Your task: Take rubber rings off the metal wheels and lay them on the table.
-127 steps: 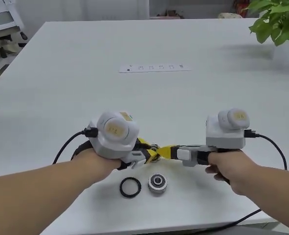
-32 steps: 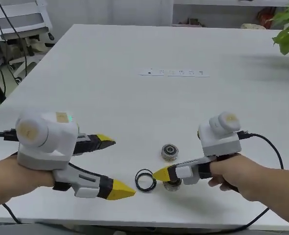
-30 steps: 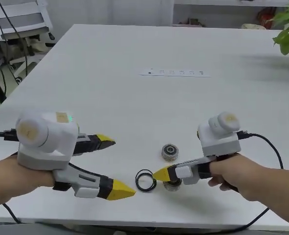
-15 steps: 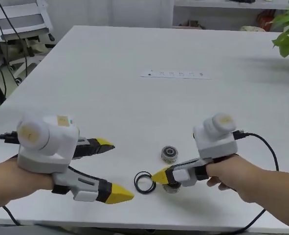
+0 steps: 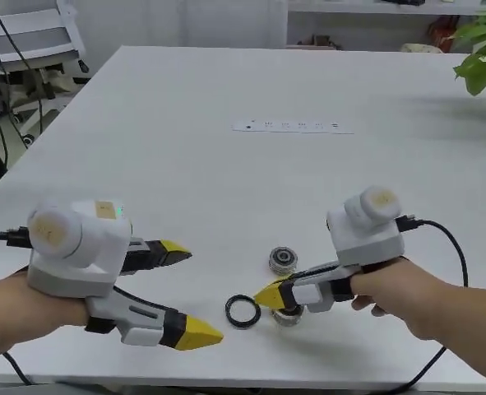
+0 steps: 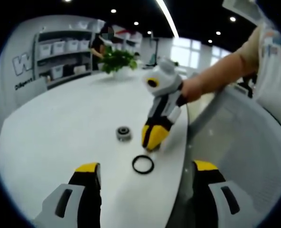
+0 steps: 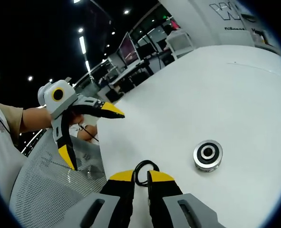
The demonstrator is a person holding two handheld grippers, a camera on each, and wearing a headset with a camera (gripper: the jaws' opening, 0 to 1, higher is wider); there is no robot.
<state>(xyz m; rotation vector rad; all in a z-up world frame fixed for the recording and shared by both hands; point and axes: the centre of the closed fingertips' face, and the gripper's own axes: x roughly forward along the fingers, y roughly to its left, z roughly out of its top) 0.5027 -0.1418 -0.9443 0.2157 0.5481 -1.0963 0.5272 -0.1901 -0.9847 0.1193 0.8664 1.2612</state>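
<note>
Near edge of the tabletop [image 5: 226, 181], left side: left tongs [image 5: 185, 294] held by the left hand [image 5: 16, 306], jaws spread wide, nothing between them, yellow tips pointing toward the middle of the near edge and hanging above the surface. In the left gripper view both of its jaws rise at the bottom far apart, with the ring ahead in the gap. Rubber ring [image 5: 243, 311], black, lies flat on the tabletop close to the near edge, about mid-width, off any wheel, free of both tongs. Just right of it: right tongs [image 5: 267, 295] in the right hand [image 5: 391, 288], jaws drawn together to a thin slit, nothing seen clamped; the yellow tip sits low, just beside the ring's right side. Whether it touches the ring, cannot tell. The right gripper view has the ring right past its own tips. A second round metal part [image 5: 289, 318] peeks out from under the right tongs, mostly hidden, cannot tell what it is exactly. A bit farther from the near edge: metal wheel [image 5: 282, 260], small, silver with a dark centre, lying flat, bare of any ring, near the ring but apart from it, clear of both tongs. A black cable [image 5: 450, 240] runs from the right tongs toward the near right corner. Middle of the tabletop: flush white socket strip [image 5: 292, 126]. Far right corner: green plant leaves [image 5: 481, 58]. Past the far left corner, off the tabletop: chair [image 5: 29, 37].
</note>
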